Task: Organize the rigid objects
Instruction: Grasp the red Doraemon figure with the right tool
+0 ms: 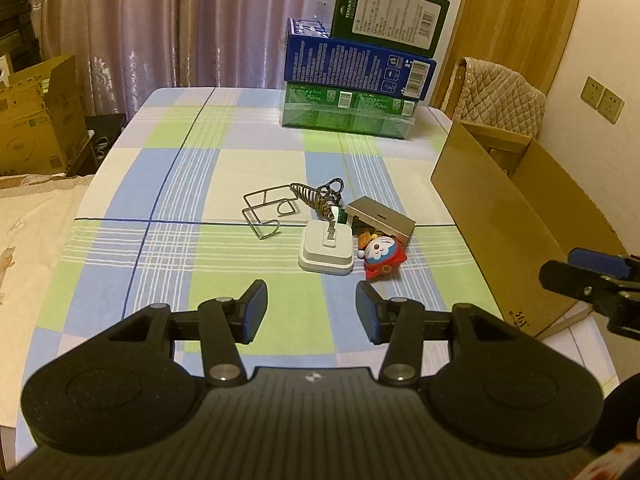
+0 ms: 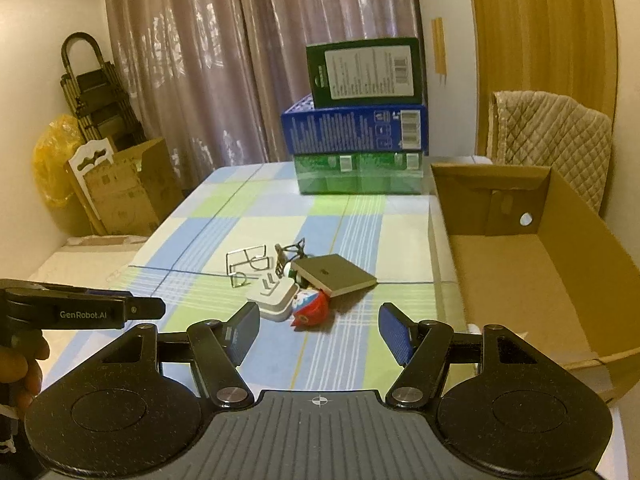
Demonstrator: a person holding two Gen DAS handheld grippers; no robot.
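Observation:
A small heap lies mid-table on the checked cloth: a bent wire rack [image 1: 264, 210], a striped coil piece [image 1: 320, 200], a white plug block [image 1: 327, 250], a flat gold box [image 1: 382, 218] and a red, white and blue toy figure [image 1: 382, 258]. My left gripper [image 1: 311, 296] hovers just short of the plug block, open and empty. In the right wrist view the same plug block [image 2: 274, 298], toy figure [image 2: 312, 312] and gold box [image 2: 334, 274] lie just beyond my right gripper [image 2: 320, 316], which is open with nothing between its pads. An open cardboard box [image 2: 560, 248] stands to the right.
Three stacked cartons [image 1: 360, 72] occupy the table's far side. A chair with a quilted cover [image 1: 500, 96] stands behind the cardboard box [image 1: 520, 216]. More cardboard boxes [image 1: 36, 120] sit on the floor at left. A hand [image 2: 20, 360] holds the left gripper.

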